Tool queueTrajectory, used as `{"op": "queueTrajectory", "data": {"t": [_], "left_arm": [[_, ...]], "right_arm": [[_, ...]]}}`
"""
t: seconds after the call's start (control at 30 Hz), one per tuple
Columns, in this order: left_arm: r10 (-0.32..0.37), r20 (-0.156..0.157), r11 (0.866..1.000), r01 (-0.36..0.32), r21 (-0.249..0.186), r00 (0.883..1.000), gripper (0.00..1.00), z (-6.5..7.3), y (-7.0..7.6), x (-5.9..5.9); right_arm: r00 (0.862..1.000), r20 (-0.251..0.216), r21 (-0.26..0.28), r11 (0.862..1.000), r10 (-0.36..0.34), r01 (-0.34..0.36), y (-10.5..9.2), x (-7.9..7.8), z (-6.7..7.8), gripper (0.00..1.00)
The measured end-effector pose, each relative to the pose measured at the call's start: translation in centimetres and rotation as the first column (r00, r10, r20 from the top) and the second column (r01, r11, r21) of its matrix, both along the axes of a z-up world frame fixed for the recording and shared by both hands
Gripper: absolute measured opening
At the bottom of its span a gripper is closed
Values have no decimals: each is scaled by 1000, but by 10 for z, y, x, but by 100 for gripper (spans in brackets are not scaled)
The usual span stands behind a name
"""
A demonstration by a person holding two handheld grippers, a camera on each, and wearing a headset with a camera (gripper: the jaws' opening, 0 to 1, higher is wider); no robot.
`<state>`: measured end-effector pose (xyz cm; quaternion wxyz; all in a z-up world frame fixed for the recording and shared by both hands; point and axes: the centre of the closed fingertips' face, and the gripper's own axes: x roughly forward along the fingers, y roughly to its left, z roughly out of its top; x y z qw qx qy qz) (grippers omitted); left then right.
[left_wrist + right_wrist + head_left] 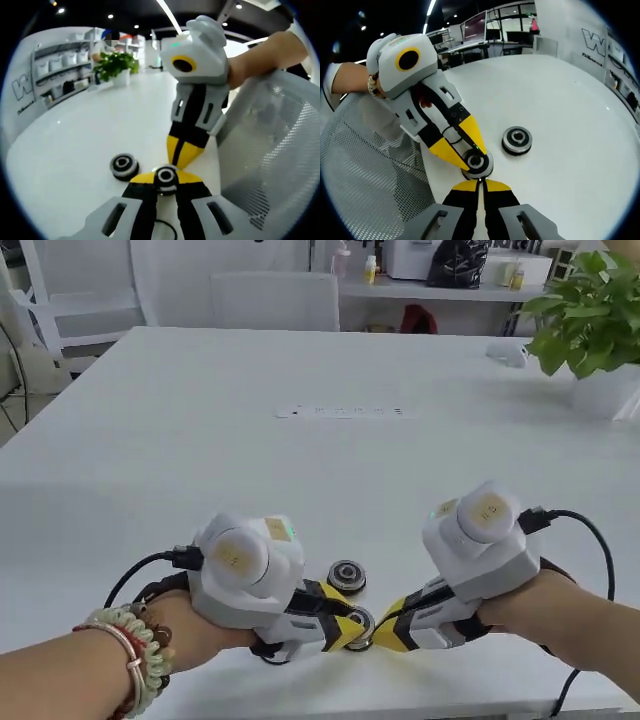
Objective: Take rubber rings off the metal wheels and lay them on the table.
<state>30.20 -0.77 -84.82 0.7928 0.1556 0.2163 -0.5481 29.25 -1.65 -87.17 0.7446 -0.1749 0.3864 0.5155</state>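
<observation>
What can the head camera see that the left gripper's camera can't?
Head view: bracelets on a wrist, and a pale strip farther up the table.

Left gripper view: a mesh chair back, wall shelves and ceiling lights.

Both: the table, the plant, the loose wheel, and the held wheel pinched in the left gripper, with the right gripper tips against it.

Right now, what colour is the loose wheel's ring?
Black, around a grey wheel; clearest in the right gripper view.
</observation>
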Motion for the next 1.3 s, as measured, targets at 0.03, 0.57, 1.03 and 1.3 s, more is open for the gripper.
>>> {"op": "queueTrajectory", "data": {"t": [0.03, 0.57, 1.03, 1.3], "left_arm": [[0, 1, 1000, 0, 0, 1000, 14, 0, 0, 0], [-1, 0, 1000, 1, -3, 1000, 14, 0, 0, 0], [4, 4, 1000, -4, 3, 1000, 14, 0, 1, 1], [2, 11, 1000, -2, 12, 1000, 14, 0, 1, 0]], "right_arm": [[1000, -4, 2, 1000, -10, 10, 0, 1, 0, 0], [929, -264, 97, 952, -257, 291, -5, 6, 9, 0], [905, -319, 155, 927, -281, 343, 0, 3, 19, 0], [894, -344, 171, 916, -289, 362, 4, 2, 22, 0]]}}
